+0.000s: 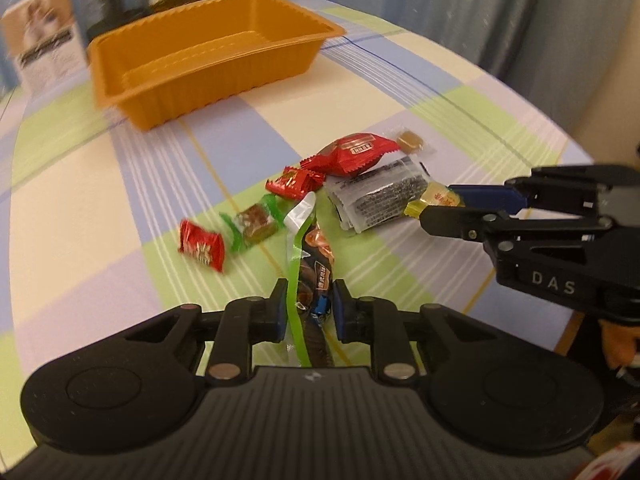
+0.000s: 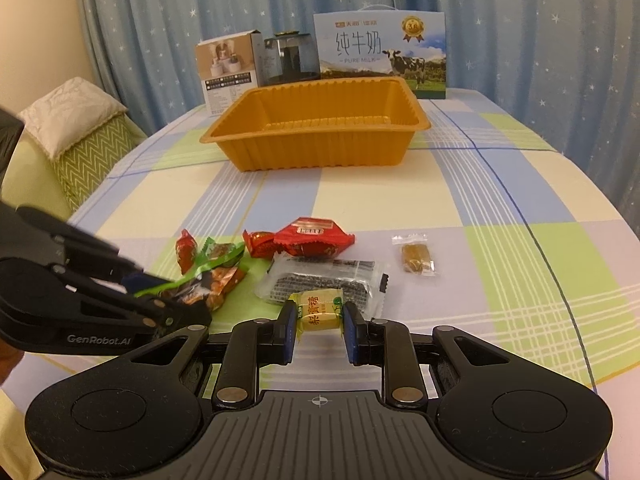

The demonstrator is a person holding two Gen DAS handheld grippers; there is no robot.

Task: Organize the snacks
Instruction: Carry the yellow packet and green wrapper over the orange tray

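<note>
While both claws grip sweets:
left claw [image 1: 310, 308]: clamped on green-edged packet [image 1: 308, 264]
right claw [image 2: 320, 322]: pinching yellow candy [image 2: 318, 306]
orange tray [image 2: 316, 128]: beyond, unobstructed
tabletop [image 2: 500, 208]: red wrappers [image 2: 312, 236] scattered between

The tray [image 2: 316, 128] is plain orange, ribbed along its walls. It sits on a tablecloth [image 2: 500, 240] checked in cream, pale green and blue with white stripes. Behind the tray hangs a blue curtain [image 2: 520, 20] dotted with white stars.
</note>
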